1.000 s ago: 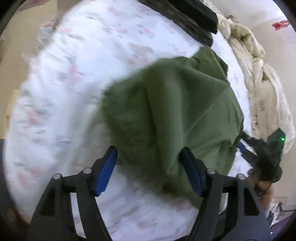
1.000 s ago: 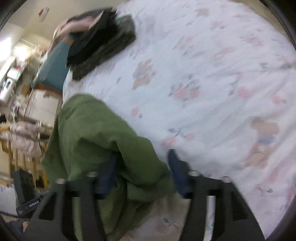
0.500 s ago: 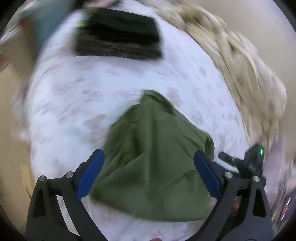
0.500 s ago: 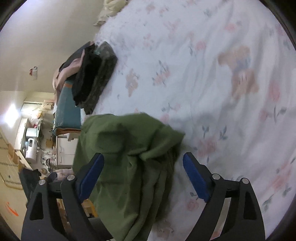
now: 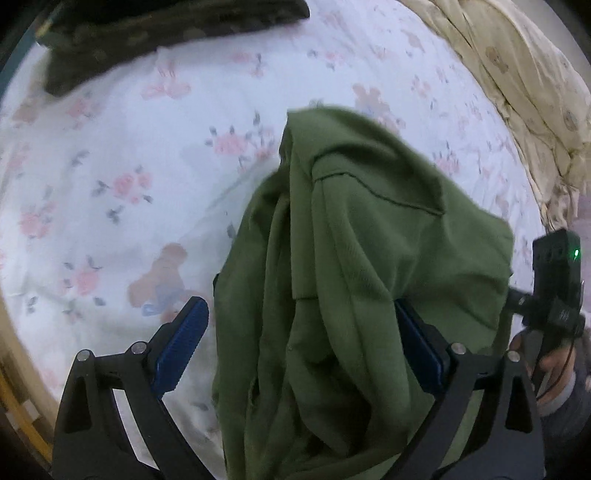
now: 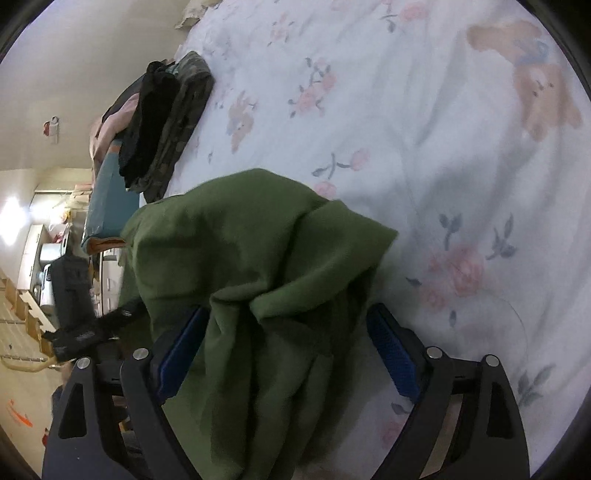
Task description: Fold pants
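The green pants [image 5: 354, 280] lie in a crumpled heap on the floral bed sheet [image 5: 147, 177]. My left gripper [image 5: 299, 347] points steeply down over them, jaws wide. The cloth bunches between its blue pads [image 5: 181, 347] and drapes over the right one, but is not squeezed. In the right wrist view the pants [image 6: 258, 258] also bulge up between the spread pads [image 6: 391, 354] of my right gripper [image 6: 286, 354], loose. The right gripper's body with a green light [image 5: 557, 280] and the hand holding it show at the left view's right edge.
A stack of dark folded clothes [image 5: 147, 33] [image 6: 166, 122] lies further up the bed. A cream quilt [image 5: 517, 74] runs along the far side. The bed's near edge [image 5: 22, 369] is at the lower left. Room furniture [image 6: 40, 258] stands beyond the bed.
Both grippers' jaws have spread wide and let go of the green cloth. The left gripper rolled and swept across the bed; the right one sank lower. The pants settled into a heap.
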Motion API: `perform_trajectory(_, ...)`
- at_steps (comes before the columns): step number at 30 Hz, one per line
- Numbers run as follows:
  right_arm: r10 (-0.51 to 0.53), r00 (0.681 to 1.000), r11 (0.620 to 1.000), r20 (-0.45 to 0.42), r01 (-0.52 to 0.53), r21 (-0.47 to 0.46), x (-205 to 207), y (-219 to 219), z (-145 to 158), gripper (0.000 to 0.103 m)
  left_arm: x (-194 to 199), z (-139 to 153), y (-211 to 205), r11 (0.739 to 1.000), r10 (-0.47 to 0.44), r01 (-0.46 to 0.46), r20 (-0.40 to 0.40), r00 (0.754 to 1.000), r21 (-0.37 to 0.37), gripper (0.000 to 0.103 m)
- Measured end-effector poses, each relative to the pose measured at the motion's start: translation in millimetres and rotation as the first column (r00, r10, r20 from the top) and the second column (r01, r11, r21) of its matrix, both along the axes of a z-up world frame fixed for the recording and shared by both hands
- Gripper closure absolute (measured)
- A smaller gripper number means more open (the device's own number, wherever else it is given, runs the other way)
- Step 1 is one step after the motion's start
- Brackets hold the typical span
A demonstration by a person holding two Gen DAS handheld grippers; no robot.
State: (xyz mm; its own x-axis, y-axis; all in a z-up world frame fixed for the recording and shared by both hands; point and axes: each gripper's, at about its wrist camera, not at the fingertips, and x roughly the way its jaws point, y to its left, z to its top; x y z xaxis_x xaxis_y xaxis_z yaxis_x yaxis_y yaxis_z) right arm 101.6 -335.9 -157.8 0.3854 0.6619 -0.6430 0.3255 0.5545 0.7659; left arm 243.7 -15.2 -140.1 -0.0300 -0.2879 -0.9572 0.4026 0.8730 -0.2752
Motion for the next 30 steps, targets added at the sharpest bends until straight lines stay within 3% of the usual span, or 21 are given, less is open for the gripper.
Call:
perform_trajectory(3, 0.032, 0.999, 0.999, 0.02, -0.032, 0.001, 4.0, 6.8, 1.1, 0.012, -3.4, -16.5, 8.7, 0.999, -0.032, 0.03, -0.073, 0.997, -0.028, 0.008)
perform_trajectory(5, 0.065, 0.997, 0.998, 0.035, -0.064, -0.025, 6.9, 13.9, 3.2, 0.014, -4.8, -17.1, 9.3, 0.998, -0.052, 0.05, -0.068, 0.996, -0.036, 0.013)
perform_trajectory(8, 0.12, 0.991, 0.989, 0.061, -0.115, -0.089, 10.7, 25.5, 8.8, 0.032, -7.4, -18.0, 3.3, 0.997, -0.064, 0.062, -0.057, 0.996, -0.041, 0.03)
perform_trajectory(10, 0.154, 0.985, 0.981, 0.082, -0.143, -0.132, 12.2, 32.4, 15.2, 0.063, -10.4, -17.9, -1.6, 0.997, -0.076, 0.074, -0.05, 0.996, -0.039, 0.051)
perform_trajectory(12, 0.185, 0.975, 0.971, 0.123, -0.162, -0.177, 11.3, 38.2, 26.1, 0.077, -17.3, -10.7, -9.4, 0.993, -0.118, 0.117, -0.026, 0.993, -0.019, 0.073)
perform_trajectory(15, 0.19, 0.963, 0.968, 0.192, -0.151, -0.198, 7.0, 39.4, 43.7, 0.081, -23.9, 4.8, -9.6, 0.994, -0.104, 0.104, 0.005, 0.995, -0.021, 0.081)
perform_trajectory(20, 0.24, 0.928, 0.96, 0.284, -0.184, -0.21, 22.3, 37.8, 85.9, 0.086, -37.6, 36.7, 11.1, 0.997, 0.015, -0.01, 0.06, 0.998, -0.082, 0.085)
perform_trajectory(22, 0.274, 0.912, 0.951, 0.304, -0.211, -0.225, 39.6, 37.7, 100.9, 0.087, -46.4, 53.3, 27.1, 0.984, 0.115, -0.104, 0.07, 0.991, -0.146, 0.086)
perform_trajectory(25, 0.362, 0.903, 0.924, 0.23, -0.315, -0.217, 87.6, 44.4, 102.0, 0.087, -59.4, 58.0, 53.0, 0.919, 0.345, -0.338, 0.002, 0.938, -0.203, 0.085)
perform_trajectory(27, 0.443, 0.877, 0.884, 0.188, -0.391, -0.258, 112.5, 53.9, 93.0, 0.087, -65.2, 50.0, 56.6, 0.904, 0.393, -0.39, -0.016, 0.919, -0.174, 0.084)
perform_trajectory(29, 0.473, 0.87, 0.855, 0.138, -0.416, -0.309, 122.7, 60.8, 79.6, 0.08, -62.3, 38.0, 49.4, 0.914, 0.394, -0.39, 0.011, 0.919, -0.116, 0.078)
perform_trajectory(30, 0.473, 0.875, 0.843, 0.1, -0.417, -0.339, 124.6, 62.3, 71.5, 0.077, -57.3, 30.7, 47.6, 0.919, 0.391, -0.389, 0.019, 0.92, -0.071, 0.07)
